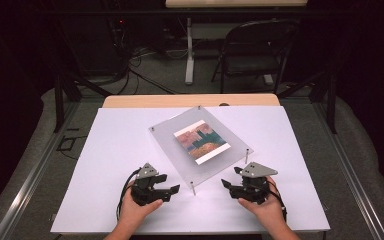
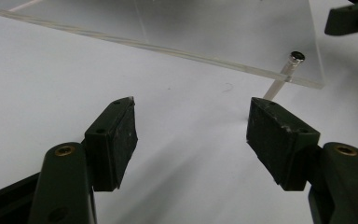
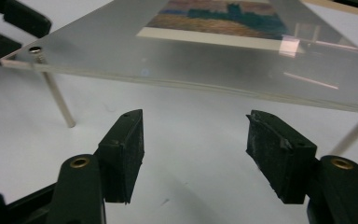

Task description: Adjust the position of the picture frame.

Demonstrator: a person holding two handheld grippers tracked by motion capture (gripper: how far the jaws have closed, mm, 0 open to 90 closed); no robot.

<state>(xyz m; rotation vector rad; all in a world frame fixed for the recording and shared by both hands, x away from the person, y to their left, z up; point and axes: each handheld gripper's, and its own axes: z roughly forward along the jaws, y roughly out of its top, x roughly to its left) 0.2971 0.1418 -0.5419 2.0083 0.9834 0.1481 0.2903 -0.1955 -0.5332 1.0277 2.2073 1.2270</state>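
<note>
- I am holding my left gripper (image 1: 172, 189) low over the white table (image 1: 105, 150), jaws apart and gripping nothing.
- I am holding my right gripper (image 1: 226, 184) likewise at the near right, jaws apart and empty.
- The clear frame (image 1: 180, 145) with its picture (image 1: 201, 141) is standing on thin metal legs at mid-table, turned diagonally, long axis running near-right to far-left.
- Its near corner leg (image 1: 193, 188) is lying between both grippers, just beside the left one; judging by this, the left hand is nearer.
</note>
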